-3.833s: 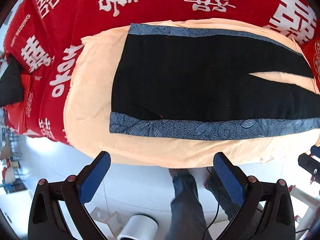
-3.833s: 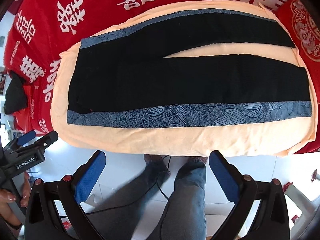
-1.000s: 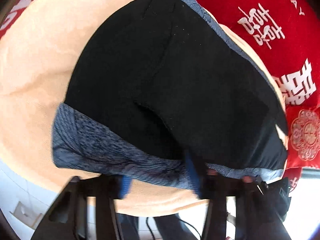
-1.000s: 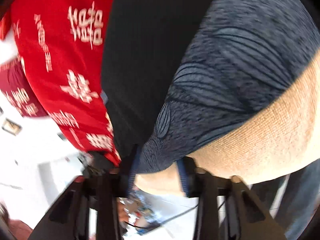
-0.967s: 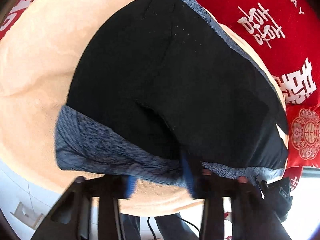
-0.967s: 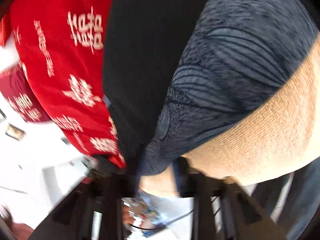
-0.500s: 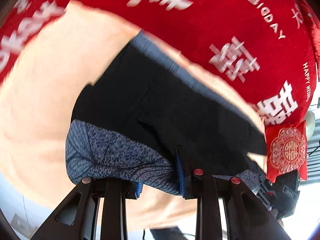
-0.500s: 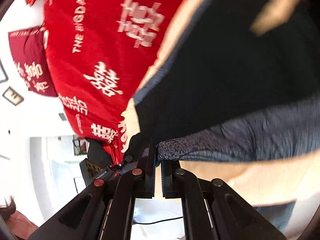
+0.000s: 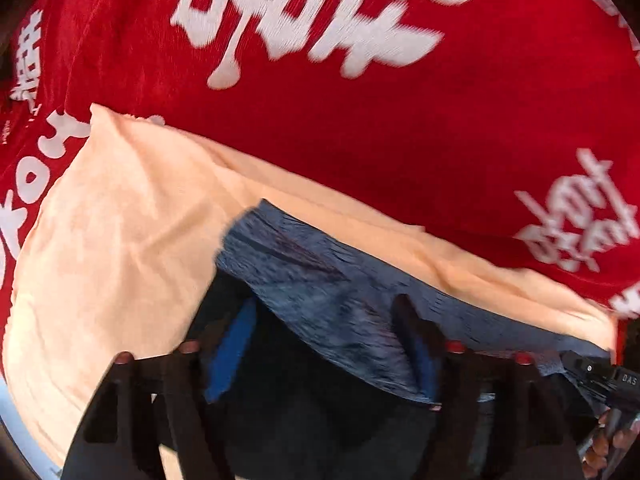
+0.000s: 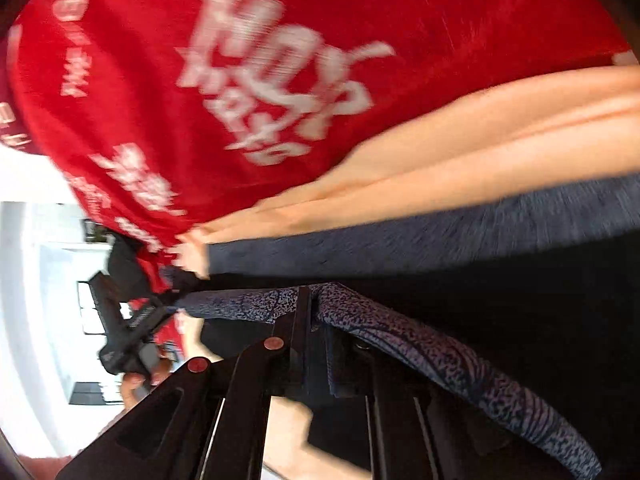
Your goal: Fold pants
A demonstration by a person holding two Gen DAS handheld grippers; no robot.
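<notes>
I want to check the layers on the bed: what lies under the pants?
Under the pants lies a peach cloth, showing beyond their patterned edge. Under that is the red cover with white characters. Whether the peach cloth continues beneath the whole garment is hidden.

Black two-finger grippers, blue-padded fingers [image 9: 230, 354], red screws [image 10: 273, 343] on the linkage arms.

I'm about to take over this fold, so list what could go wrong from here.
1. The left gripper is opening with the pants edge between its fingers while the right gripper is clamped on the patterned strip; the fold may land crooked.
2. The peach towel under the pants is rumpled and could bunch the fold.
3. Both views are blurred, so the edges may not line up.
</notes>
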